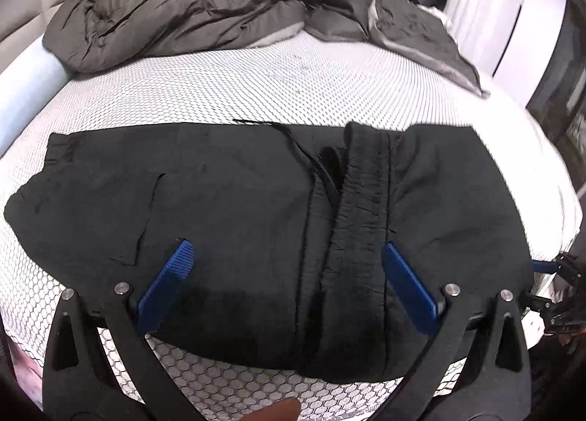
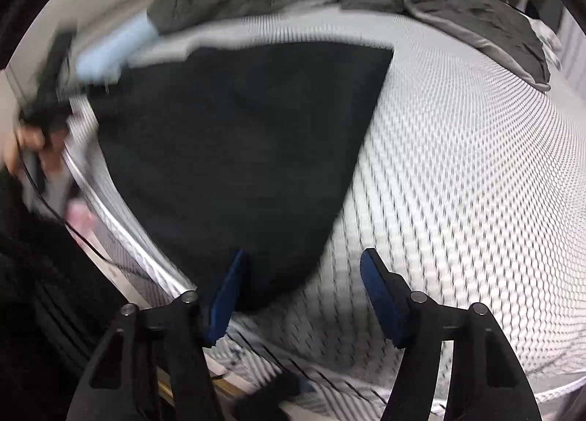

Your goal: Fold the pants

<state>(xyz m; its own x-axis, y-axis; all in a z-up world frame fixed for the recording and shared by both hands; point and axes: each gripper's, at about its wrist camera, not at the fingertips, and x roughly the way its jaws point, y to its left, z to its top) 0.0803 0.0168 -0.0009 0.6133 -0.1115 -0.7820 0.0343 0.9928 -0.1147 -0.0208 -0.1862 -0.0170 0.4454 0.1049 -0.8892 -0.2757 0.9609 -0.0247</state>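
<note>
- On the white mesh mattress (image 1: pixel 329 91) lie the black pants (image 1: pixel 227 208), folded flat, waistband bunched right of centre.
- Left gripper (image 1: pixel 285 259): jaws wide, above the pants' near edge, nothing gripped.
- Right gripper (image 2: pixel 302 267): jaws apart, over the pants' right corner; blurred, apparently nothing gripped.
- Beyond the pants: a rumpled grey duvet (image 1: pixel 219 3).

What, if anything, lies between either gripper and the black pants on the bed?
Nothing visible. The left gripper hangs open directly over the black pants, and the right gripper is open at their near edge. The grey duvet lies bunched farther back on the mattress.
</note>
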